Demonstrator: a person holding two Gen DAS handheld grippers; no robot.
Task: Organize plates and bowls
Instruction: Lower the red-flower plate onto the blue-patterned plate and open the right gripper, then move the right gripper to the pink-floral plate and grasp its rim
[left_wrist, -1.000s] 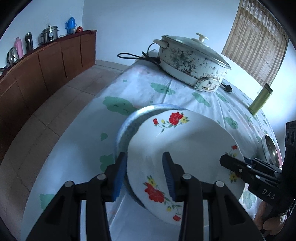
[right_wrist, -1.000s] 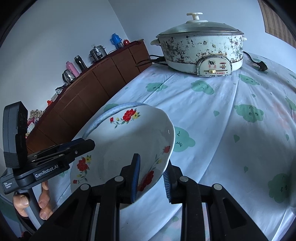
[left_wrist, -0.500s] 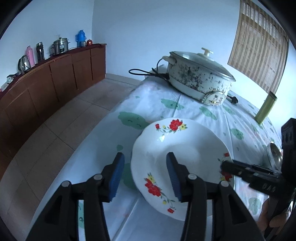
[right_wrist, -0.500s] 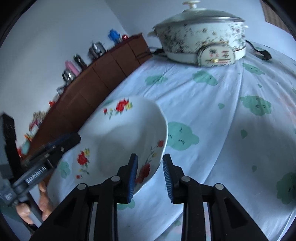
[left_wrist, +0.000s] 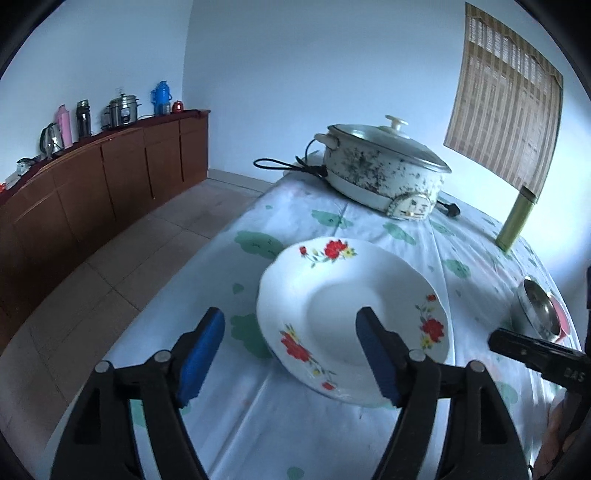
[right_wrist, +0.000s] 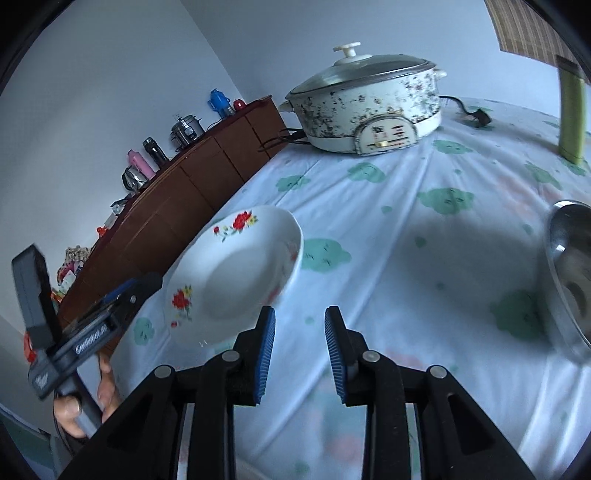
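White floral plate on tablecloth, beyond opening left claw.

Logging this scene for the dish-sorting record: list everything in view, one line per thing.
floral plate: one, white with red flowers, on the tablecloth nearest both grippers
electric pot: one, speckled white with lid, far end of table
metal bowl: one, silver, right edge of table
green bottle: one, olive, upright, right of the pot
tablecloth: one, pale with green clouds, covering the table
sideboard: one, brown, along the left wall, flasks and kettles on top
left gripper: black with blue pads, jaws opening, free of the plate
right gripper: black with blue pads, nothing between them
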